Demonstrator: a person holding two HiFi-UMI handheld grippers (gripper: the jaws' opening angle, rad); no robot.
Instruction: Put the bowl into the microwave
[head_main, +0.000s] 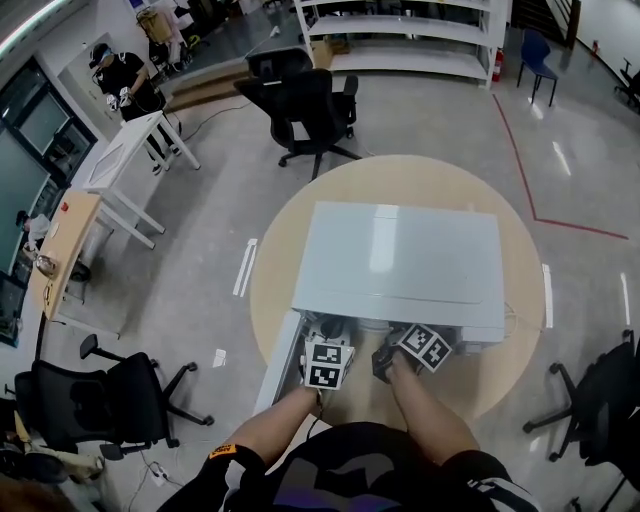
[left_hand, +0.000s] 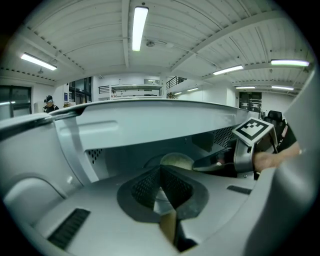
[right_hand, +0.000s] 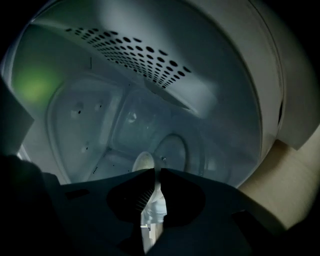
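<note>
White box-shaped microwave (head_main: 400, 260), top up, door swung open at its left, small pale cream bowl (left_hand: 176, 161) low inside its cavity

Open-plan lab office here: black swivel chairs (head_main: 305, 105) at 12 o'clock; white desks (head_main: 120, 160) at 10; long shelving (head_main: 400, 35) behind. Red floor tape (head_main: 520, 160) at 2 o'clock; strip lights (left_hand: 139, 27) overhead.
</note>
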